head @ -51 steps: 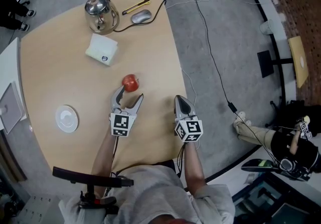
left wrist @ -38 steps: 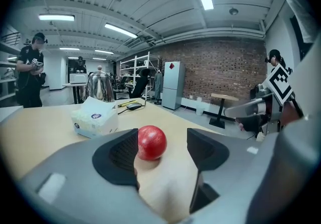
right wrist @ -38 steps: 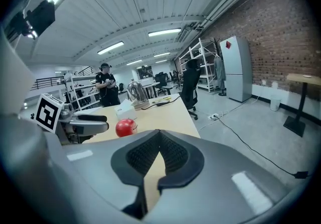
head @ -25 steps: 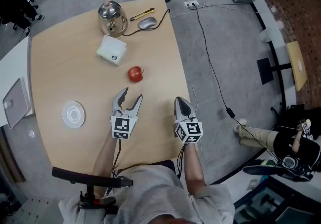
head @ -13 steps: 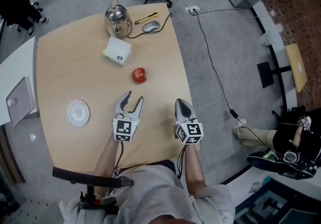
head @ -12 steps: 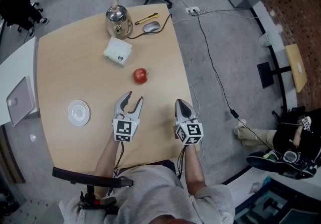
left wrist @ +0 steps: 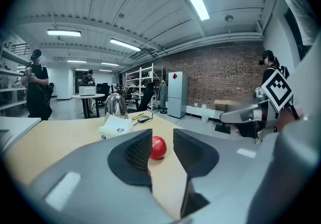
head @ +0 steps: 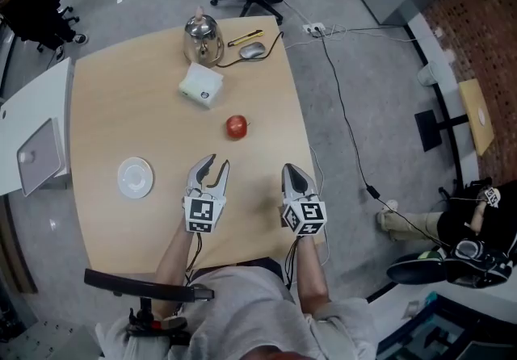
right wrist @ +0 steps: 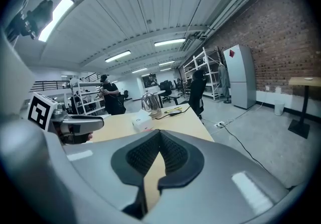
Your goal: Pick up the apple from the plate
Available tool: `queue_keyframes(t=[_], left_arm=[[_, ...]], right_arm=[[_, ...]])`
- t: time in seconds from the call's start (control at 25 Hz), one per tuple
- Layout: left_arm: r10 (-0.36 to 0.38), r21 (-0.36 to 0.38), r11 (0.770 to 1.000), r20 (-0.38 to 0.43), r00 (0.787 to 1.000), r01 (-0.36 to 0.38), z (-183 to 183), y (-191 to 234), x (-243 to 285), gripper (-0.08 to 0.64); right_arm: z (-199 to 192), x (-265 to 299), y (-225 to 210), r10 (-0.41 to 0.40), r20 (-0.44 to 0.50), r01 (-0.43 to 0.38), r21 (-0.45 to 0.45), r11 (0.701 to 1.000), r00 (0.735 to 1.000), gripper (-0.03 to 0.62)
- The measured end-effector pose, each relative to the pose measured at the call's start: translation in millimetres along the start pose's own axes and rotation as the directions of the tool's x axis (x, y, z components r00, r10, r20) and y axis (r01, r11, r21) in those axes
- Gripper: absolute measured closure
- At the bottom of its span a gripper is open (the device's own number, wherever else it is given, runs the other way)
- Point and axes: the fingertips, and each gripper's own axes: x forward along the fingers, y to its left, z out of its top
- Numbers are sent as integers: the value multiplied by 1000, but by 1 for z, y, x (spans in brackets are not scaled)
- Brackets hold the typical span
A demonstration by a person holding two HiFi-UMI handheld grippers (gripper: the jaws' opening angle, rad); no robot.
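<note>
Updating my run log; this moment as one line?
apple: on table, off plate | left gripper: open, jaws just closing, empty | right gripper: shut, empty

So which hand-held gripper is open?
The left hand-held gripper: jaws apart, just been closing, nothing between them, apple farther ahead. The right hand-held gripper's jaws meet.

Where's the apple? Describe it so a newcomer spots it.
On the wooden table, go from the far steel kettle past the white box. The apple lies next on bare wood: the only red round thing, apart from the white plate.
</note>
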Motion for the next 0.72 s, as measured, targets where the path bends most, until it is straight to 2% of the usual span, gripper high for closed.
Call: queue_keyframes(t=[0.44,0.72], left_arm=[[62,7,998,9,998,-62,0,16,-40,456],[104,1,995,18,994,-104,7,29,-84,485]], right_arm=[[0,-7,33,39,3,-39,-25,999,999,586],[5,-22,67,61,2,-61,-40,997,998,586]])
